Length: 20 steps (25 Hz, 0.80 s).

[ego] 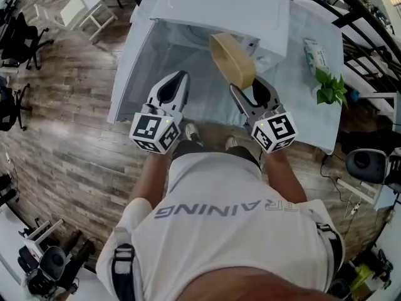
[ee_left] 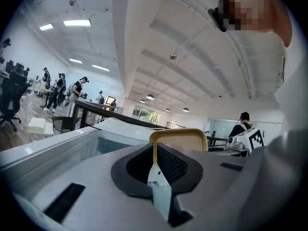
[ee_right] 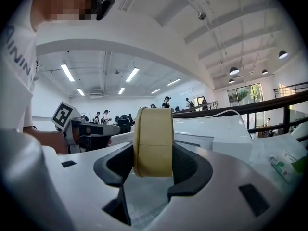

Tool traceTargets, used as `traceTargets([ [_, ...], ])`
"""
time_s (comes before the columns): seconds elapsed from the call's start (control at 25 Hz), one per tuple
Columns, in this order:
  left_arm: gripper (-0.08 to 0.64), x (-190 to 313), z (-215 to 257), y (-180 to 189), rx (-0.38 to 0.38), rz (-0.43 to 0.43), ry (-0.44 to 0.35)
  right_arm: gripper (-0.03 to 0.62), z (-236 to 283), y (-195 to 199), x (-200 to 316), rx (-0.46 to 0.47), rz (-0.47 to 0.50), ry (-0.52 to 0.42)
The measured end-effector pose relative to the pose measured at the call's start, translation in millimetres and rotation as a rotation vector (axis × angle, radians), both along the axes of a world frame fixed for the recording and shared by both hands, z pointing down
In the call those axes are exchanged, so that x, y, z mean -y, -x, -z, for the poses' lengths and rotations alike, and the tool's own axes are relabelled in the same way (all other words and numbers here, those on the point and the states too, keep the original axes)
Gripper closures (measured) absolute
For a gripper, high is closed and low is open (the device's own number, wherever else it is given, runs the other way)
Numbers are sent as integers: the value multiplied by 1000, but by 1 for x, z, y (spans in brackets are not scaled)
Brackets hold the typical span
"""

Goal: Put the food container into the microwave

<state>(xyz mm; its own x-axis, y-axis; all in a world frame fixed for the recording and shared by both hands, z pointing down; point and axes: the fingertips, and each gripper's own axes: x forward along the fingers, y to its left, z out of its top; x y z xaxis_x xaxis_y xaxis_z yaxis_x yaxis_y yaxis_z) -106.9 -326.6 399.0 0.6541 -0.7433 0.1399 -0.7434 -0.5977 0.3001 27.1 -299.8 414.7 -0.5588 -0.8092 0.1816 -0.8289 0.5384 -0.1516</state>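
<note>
The food container (ego: 232, 58) is a tan, round-cornered tub, tipped on its side. My right gripper (ego: 249, 83) is shut on it, and in the right gripper view it (ee_right: 154, 141) stands edge-on between the jaws. The white microwave (ego: 213, 5) sits just beyond on the table, with the container in front of its face. In the right gripper view the microwave (ee_right: 211, 129) lies behind the container. My left gripper (ego: 182, 75) hovers beside the right one to its left, jaws together and nothing in them. The left gripper view looks over its jaws (ee_left: 154, 153) at the container's rim (ee_left: 179, 134).
The table wears a pale cloth (ego: 301, 111). On its right side lie a green-and-white packet (ego: 316, 55) and a small leafy plant (ego: 331, 86). A white stool (ego: 81, 8) and black office chairs (ego: 19, 36) stand on the wooden floor at left. A black railing (ego: 363, 17) runs at right.
</note>
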Motion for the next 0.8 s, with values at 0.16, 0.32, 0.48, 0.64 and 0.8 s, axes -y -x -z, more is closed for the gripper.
traceTargets([
  [0.16, 508, 3, -7, 8, 3, -35, 8, 354, -22, 19, 4, 31, -14, 53],
  [0.32, 508, 1, -20, 5, 8, -56, 36, 354, -55, 22, 20, 148, -39, 149],
  [0.48, 508, -4, -28, 3, 19, -76, 56, 354, -87, 25, 39, 213, -73, 218],
  [0.64, 508, -5, -33, 6, 30, -85, 66, 354, -114, 31, 61, 287, -120, 266],
  [0.8, 508, -4, -34, 6, 34, -92, 70, 354, -130, 33, 86, 372, -173, 290],
])
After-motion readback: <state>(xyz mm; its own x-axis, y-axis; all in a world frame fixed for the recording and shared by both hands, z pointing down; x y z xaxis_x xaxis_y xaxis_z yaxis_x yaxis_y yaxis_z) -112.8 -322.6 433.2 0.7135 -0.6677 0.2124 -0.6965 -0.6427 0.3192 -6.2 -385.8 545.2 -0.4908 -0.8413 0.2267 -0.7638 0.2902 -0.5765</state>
